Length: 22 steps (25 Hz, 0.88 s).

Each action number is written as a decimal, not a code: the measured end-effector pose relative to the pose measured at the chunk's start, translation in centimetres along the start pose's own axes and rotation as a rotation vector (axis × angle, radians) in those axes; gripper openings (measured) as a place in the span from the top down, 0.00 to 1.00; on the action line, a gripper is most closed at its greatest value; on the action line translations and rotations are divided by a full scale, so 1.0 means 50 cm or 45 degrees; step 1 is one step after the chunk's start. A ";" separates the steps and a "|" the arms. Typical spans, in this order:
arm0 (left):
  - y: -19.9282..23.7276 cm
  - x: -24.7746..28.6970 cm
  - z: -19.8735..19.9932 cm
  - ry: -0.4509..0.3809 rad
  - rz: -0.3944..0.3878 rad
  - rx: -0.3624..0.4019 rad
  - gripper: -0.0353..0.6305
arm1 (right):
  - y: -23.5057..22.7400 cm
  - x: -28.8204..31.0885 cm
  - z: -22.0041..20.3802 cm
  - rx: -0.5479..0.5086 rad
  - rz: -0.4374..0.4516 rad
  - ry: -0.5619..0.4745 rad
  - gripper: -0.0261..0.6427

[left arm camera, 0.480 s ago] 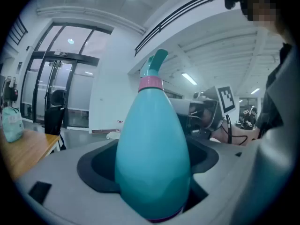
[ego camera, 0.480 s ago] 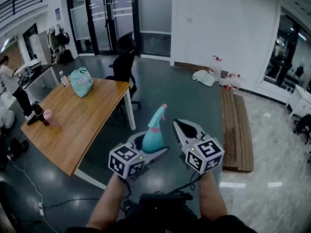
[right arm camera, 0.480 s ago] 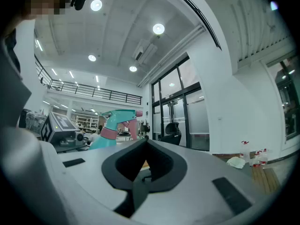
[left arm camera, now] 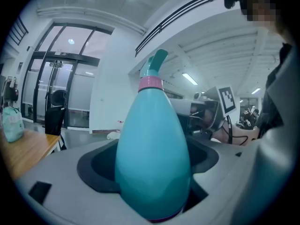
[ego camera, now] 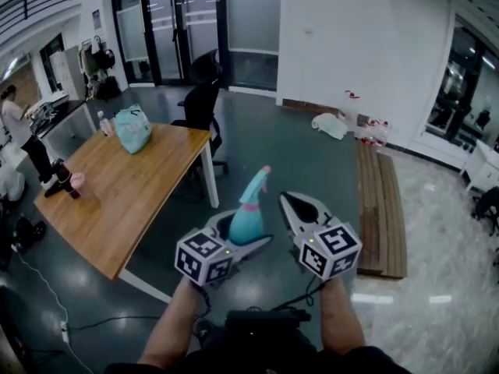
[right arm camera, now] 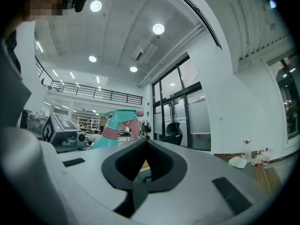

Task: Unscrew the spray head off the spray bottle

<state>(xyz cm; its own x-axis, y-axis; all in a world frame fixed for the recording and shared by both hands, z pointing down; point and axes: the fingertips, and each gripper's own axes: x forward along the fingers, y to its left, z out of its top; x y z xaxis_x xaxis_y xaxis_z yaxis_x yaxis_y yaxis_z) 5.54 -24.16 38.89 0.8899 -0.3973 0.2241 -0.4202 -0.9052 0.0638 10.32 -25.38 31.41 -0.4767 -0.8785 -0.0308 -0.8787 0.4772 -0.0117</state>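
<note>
Head view is showing almost no change: left gripper (ego camera: 243,237) is clamping the spray bottle (ego camera: 248,218) in mid-air, while right gripper (ego camera: 288,201) is staying clenched and empty beside it. Spray head (ego camera: 258,183) is remaining attached, so unscrewing is judged not begun.

no legible text, no brands, no numbers

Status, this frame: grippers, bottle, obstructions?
Left gripper shut on spray bottle, held midair. Right gripper shut, empty, alongside. Spray head on. Nothing blocking.
</note>
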 end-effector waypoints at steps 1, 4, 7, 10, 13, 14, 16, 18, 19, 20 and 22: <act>0.000 0.000 0.001 -0.004 0.000 0.000 0.33 | 0.002 0.000 0.000 -0.001 0.002 0.000 0.94; 0.004 -0.002 0.001 -0.009 0.003 -0.003 0.33 | 0.010 0.005 0.000 -0.005 0.025 -0.007 0.94; 0.005 -0.001 -0.001 -0.003 0.014 0.000 0.33 | 0.021 0.003 0.006 0.000 0.071 -0.024 0.94; 0.008 0.000 0.003 -0.021 0.023 0.010 0.33 | 0.042 0.001 0.014 0.009 0.128 -0.037 0.94; 0.013 -0.002 0.004 -0.032 0.036 0.017 0.33 | 0.062 0.005 0.024 0.037 0.185 -0.059 0.94; 0.014 -0.003 0.005 -0.036 0.041 0.022 0.33 | 0.068 0.005 0.029 0.055 0.207 -0.070 0.94; 0.014 -0.005 0.005 -0.041 0.054 0.026 0.33 | 0.080 0.003 0.039 0.102 0.256 -0.092 0.94; 0.017 -0.007 0.002 -0.040 0.069 0.029 0.33 | 0.098 0.002 0.047 0.152 0.328 -0.109 0.90; 0.020 -0.009 0.001 -0.041 0.077 0.030 0.33 | 0.108 0.003 0.049 0.175 0.366 -0.113 0.86; 0.024 -0.011 0.002 -0.046 0.088 0.031 0.33 | 0.117 0.006 0.050 0.191 0.398 -0.111 0.83; 0.031 -0.015 0.005 -0.062 0.113 0.030 0.33 | 0.131 0.015 0.046 0.201 0.434 -0.093 0.78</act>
<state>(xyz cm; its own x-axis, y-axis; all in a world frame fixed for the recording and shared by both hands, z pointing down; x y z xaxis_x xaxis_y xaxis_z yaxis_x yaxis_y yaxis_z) 4.27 -25.31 38.58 0.8570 -0.4826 0.1807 -0.4942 -0.8691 0.0228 4.28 -22.86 29.02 -0.7328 -0.6677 -0.1309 -0.6527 0.7442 -0.1422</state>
